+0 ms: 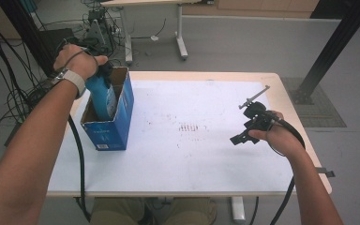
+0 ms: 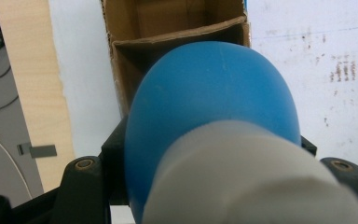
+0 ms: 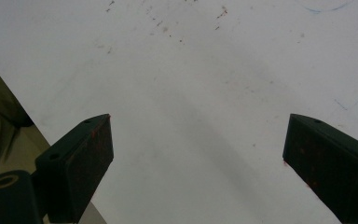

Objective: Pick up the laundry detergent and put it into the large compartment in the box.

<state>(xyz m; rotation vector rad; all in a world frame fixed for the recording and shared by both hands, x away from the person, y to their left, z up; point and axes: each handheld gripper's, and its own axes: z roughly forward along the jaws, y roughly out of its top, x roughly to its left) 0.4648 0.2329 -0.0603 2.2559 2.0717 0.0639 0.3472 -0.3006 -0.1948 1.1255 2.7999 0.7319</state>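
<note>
A blue bottle [image 1: 102,97] with a white cap stands partly inside an open blue cardboard box [image 1: 117,123] at the table's left side. My left gripper [image 1: 104,75] is shut on the bottle from above, with a hand wrapped around it. In the left gripper view the bottle [image 2: 209,93] sits between the two black jaws, cap end toward the camera, over the brown inside of the box [image 2: 168,23]. At the right side of the table my right gripper [image 1: 242,136] hovers over the white tabletop. Its jaws stand wide apart with nothing between them [image 3: 198,149].
The white tabletop [image 1: 192,154] has a patch of reddish marks [image 1: 187,127] near its middle. Behind it stand another table's legs [image 1: 182,44], and cables [image 1: 9,93] lie on the floor at left. A black post [image 1: 330,51] rises at the far right.
</note>
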